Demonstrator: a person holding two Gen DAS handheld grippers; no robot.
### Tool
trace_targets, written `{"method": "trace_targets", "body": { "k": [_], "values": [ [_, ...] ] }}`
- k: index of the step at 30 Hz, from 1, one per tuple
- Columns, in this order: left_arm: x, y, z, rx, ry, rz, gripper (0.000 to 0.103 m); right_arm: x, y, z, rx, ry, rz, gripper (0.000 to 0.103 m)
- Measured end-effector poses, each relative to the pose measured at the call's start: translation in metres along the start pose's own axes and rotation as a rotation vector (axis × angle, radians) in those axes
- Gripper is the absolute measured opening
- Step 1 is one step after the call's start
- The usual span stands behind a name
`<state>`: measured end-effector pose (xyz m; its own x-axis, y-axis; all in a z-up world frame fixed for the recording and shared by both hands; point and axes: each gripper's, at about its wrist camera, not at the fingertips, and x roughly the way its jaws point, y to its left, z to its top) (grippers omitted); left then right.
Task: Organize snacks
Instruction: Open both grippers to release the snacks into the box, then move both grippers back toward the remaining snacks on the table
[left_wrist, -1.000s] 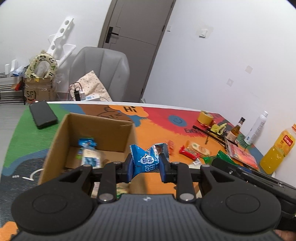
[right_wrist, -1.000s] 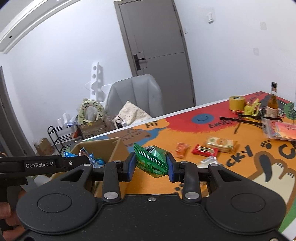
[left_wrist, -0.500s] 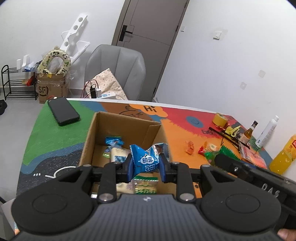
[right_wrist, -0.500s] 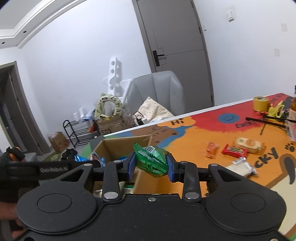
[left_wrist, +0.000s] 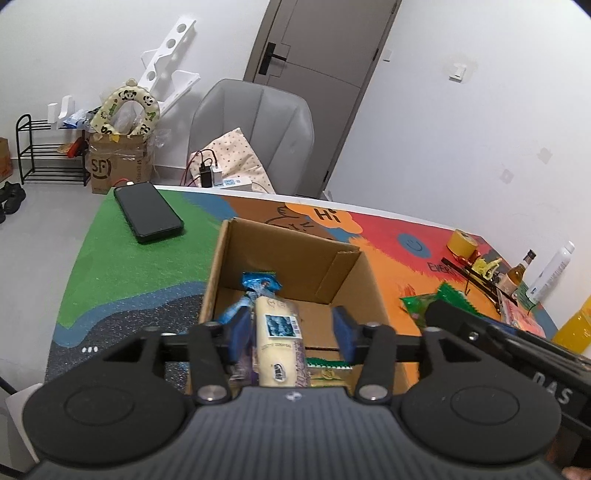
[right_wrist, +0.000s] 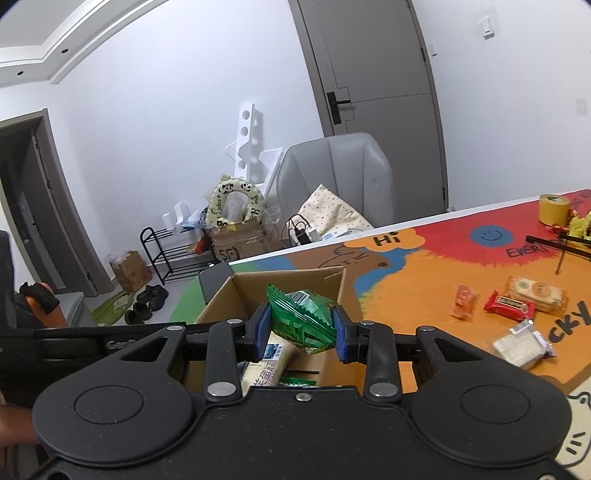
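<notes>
- The table (left_wrist: 147, 266), under a bright cartoon mat, fills the middle band of both views, running off the right edge.
- The box (left_wrist: 284, 254), open-topped cardboard, sits lower centre in the left wrist view, and just past the jaws, centre-left, in the right wrist view.
- The left gripper (left_wrist: 291, 334) hangs over the box, bottom centre of its frame. Its jaws are opening and nothing is pinched between them; the blue pads stand apart.
- The right gripper (right_wrist: 301, 328), bottom centre of its own view, is clamped on the green packet (right_wrist: 301, 319). Both pads press its sides, and the packet bulges up and forward out of the jaws, above the box's near edge.
- In the left wrist view the same packet shows at right of centre, just outside the box's right wall.
- A pale bar (left_wrist: 279, 341) lies in the box, seen through the gap of the left jaws, nearer the left pad; whether it touches that pad I cannot tell.
- A blue packet (left_wrist: 260, 282) lies in the box, above the bar in the frame.
- Loose snacks (right_wrist: 513, 306) lie on the mat at the right of the right wrist view, well apart from the box.
</notes>
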<state>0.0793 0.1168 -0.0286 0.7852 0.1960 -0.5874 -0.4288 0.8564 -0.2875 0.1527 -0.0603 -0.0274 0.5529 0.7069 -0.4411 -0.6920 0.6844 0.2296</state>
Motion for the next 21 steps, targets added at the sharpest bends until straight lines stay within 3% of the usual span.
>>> {"method": "trace_targets", "body": {
  "k": [9, 11, 13, 16, 21],
  "values": [
    [-0.006, 0.022, 0.009, -0.044, -0.027, 0.038, 0.064, 0.024, 0.009, 0.009, 0.022, -0.009, 0.059, 0.035],
    [-0.006, 0.026, 0.011, -0.053, -0.026, 0.039, 0.073, 0.025, 0.007, 0.011, 0.039, -0.017, 0.048, 0.051],
    [-0.006, 0.027, 0.012, -0.056, -0.030, 0.036, 0.080, 0.023, 0.004, 0.010, 0.048, -0.029, 0.033, 0.059],
    [-0.004, 0.025, 0.012, -0.048, -0.029, 0.028, 0.086, 0.017, -0.005, 0.009, 0.072, -0.025, 0.023, 0.061],
    [0.001, 0.015, 0.010, -0.033, -0.015, 0.009, 0.092, 0.008, -0.020, 0.005, 0.092, -0.019, -0.017, 0.074]
  ]
}}
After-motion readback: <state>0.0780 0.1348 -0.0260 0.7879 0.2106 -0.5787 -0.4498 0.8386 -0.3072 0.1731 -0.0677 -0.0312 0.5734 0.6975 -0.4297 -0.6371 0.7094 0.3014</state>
